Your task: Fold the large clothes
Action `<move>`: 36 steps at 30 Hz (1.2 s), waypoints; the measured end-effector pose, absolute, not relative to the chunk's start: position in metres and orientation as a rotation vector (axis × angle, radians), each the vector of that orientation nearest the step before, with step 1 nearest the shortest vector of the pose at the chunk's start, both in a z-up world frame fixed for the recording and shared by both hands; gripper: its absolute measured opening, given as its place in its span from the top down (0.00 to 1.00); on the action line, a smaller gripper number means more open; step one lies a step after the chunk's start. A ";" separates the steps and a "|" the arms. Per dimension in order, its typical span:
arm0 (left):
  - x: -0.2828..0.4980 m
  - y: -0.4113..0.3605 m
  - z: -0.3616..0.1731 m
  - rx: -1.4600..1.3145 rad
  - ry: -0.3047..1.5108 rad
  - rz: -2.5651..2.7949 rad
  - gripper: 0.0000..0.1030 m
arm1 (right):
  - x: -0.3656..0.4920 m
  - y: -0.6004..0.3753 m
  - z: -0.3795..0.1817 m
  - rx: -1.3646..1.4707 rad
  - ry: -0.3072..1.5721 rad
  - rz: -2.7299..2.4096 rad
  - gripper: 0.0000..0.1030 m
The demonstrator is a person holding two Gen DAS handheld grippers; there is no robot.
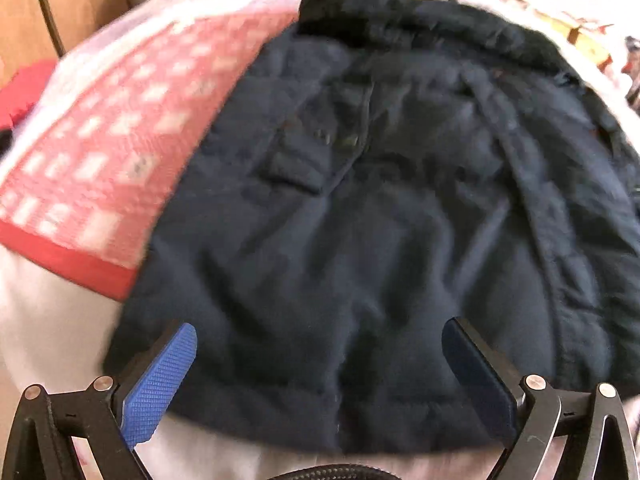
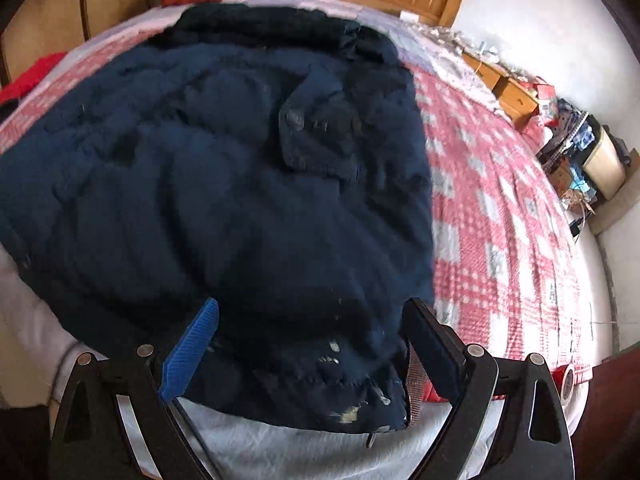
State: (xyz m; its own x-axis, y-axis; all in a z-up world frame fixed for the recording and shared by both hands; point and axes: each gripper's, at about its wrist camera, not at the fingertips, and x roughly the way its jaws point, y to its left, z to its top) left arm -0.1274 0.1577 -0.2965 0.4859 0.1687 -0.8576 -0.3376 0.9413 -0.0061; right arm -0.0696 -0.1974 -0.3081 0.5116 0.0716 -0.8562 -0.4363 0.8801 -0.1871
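Blue-padded left gripper [image 1: 320, 380], jaws spread, hovers over the hem of the dark navy padded jacket [image 1: 380, 200] lying flat on the red-and-white checked bedspread [image 1: 112, 132]. Right gripper [image 2: 310, 344], jaws also spread, straddles the hem corner; pinch both corners evenly before lifting.

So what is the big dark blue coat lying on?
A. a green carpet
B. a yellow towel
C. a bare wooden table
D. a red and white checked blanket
D: the navy coat is spread across the red and white checked blanket, seen beside it in both views.
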 end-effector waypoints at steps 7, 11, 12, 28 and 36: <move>-0.152 0.161 -0.319 -0.144 1.102 0.289 0.01 | -0.075 -0.279 -0.320 -0.312 1.093 0.174 0.07; -0.182 0.174 -0.326 -0.119 1.185 0.353 0.01 | -0.087 -0.279 -0.309 -0.371 1.065 0.161 0.07; -0.190 0.181 -0.329 -0.140 1.206 0.380 0.01 | -0.089 -0.278 -0.309 -0.385 1.067 0.159 0.07; -0.197 0.238 -0.314 -0.222 1.117 0.528 0.02 | -0.118 -0.343 -0.287 -0.408 1.091 -0.076 0.07; -0.164 0.253 -0.304 -0.143 1.047 0.525 0.02 | -0.125 -0.312 -0.285 -0.386 1.056 -0.019 0.07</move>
